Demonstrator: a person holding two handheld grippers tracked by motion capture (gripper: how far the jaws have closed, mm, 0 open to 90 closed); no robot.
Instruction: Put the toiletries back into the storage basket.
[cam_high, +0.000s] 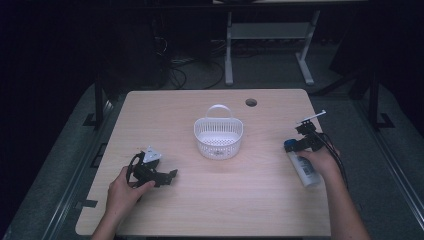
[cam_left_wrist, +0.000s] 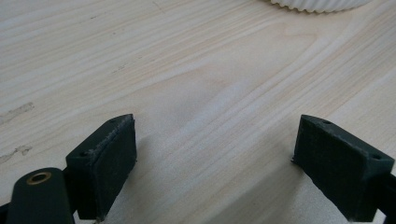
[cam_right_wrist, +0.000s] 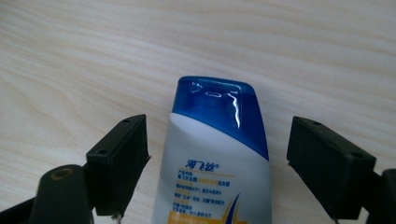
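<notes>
Black jaws of the right gripper (cam_right_wrist: 217, 163) stand spread on either side of a white plastic shampoo bottle with a blue cap (cam_right_wrist: 215, 154), with a gap showing on each side, so nothing is gripped yet. That bottle lies flat on the pale wooden table (cam_high: 215, 200) near its right edge, cap pointing to the far side, under the person's right hand (cam_high: 322, 162). Over at the near left, the left gripper (cam_left_wrist: 215, 158) rests low over bare wood, its jaws wide apart and empty. Between the two, toward the middle of the table, sits a white slotted plastic basket with a hoop handle (cam_high: 218, 135), apparently empty. I judge the step in hand to be the approach to the bottle; next the jaws need to close squarely on its body below the cap, then lift it, most likely toward the basket.
</notes>
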